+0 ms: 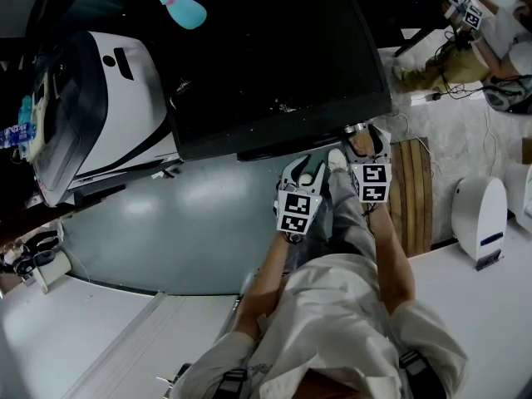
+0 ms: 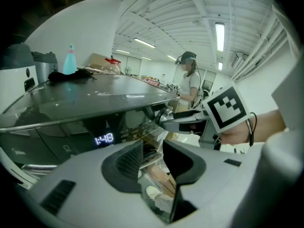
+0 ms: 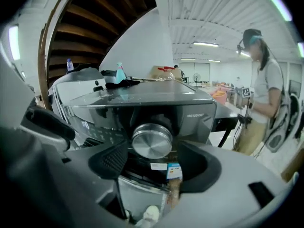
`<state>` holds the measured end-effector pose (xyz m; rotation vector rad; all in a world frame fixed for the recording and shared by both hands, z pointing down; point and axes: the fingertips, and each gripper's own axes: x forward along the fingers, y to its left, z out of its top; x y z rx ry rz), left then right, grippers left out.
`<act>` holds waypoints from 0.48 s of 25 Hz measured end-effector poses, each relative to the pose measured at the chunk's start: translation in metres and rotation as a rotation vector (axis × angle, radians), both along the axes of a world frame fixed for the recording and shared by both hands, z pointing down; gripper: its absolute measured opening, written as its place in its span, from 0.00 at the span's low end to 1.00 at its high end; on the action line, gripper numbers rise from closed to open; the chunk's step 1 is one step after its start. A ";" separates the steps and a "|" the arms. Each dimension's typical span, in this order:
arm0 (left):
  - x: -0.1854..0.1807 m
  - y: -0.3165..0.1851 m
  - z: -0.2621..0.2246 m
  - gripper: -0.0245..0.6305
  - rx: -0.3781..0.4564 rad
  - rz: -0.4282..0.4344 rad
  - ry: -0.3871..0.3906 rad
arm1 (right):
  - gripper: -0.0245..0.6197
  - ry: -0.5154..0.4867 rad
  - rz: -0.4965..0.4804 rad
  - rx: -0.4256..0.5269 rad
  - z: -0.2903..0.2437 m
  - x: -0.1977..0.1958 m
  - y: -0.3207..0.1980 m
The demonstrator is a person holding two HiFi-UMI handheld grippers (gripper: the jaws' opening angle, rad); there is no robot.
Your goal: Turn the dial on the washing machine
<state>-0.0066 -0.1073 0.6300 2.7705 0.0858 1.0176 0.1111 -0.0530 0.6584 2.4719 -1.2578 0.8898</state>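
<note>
The dark grey washing machine (image 1: 274,56) stands in front of me, its top seen from above in the head view. Its round silver dial (image 3: 152,140) sits on the front panel, next to a lit display (image 2: 103,139). My right gripper (image 3: 154,163) is at the dial, which lies between the jaws; a gap shows on each side, so the gripper is open. In the head view this right gripper (image 1: 360,135) is at the machine's front right corner. My left gripper (image 1: 306,173) hangs just left of it, lower, with a narrow gap and nothing between its jaws (image 2: 153,160).
A white machine (image 1: 108,98) stands to the left of the washer. A turquoise bottle (image 1: 179,7) and a dark cloth lie on the washer top. A wooden pallet (image 1: 411,194), a white appliance (image 1: 480,219) and cables (image 1: 449,81) are on the right. Another person (image 3: 259,89) stands nearby.
</note>
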 end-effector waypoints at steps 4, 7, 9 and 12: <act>-0.001 0.000 0.000 0.25 -0.001 0.000 -0.001 | 0.52 0.080 -0.039 -0.100 0.000 -0.001 -0.001; -0.001 0.000 0.000 0.25 0.000 -0.001 -0.002 | 0.51 0.130 -0.056 -0.151 0.002 -0.001 -0.002; -0.001 0.000 0.001 0.25 0.000 -0.001 -0.003 | 0.51 0.144 -0.058 -0.168 0.002 0.000 -0.003; -0.001 0.000 0.000 0.25 0.001 -0.001 -0.004 | 0.50 0.160 -0.065 -0.185 0.003 0.000 -0.004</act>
